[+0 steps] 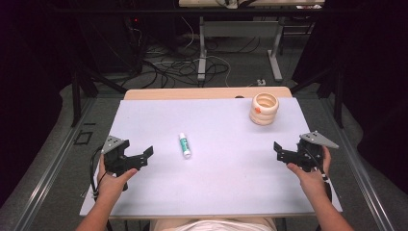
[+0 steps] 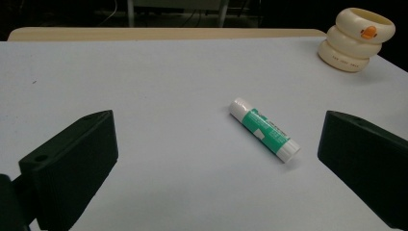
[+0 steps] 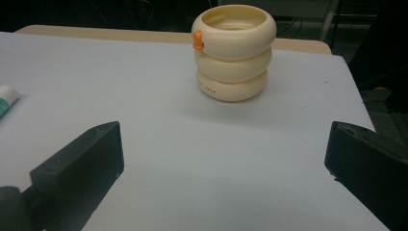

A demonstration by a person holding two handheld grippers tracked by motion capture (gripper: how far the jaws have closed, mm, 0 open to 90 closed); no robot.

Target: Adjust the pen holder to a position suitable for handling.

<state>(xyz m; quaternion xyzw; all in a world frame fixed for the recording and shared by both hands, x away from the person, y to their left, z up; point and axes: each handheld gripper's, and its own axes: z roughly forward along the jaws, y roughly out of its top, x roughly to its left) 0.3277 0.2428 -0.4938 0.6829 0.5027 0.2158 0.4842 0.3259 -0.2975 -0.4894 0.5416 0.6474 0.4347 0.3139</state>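
On the white table, one glue stick, one cream ringed cup, left claw and right claw both wide, empty

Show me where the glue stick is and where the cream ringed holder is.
glue stick (image 2: pixel 263 130), left gripper view, on its green label at mid-body.
cream ringed holder (image 3: pixel 234 70), right gripper view, on the front of its middle ring.

mat: matt, smooth, pale sheet | table edge: light wood | cup: glossy cream plastic | glue stick: smooth plastic, green label | jaws: matt black plastic
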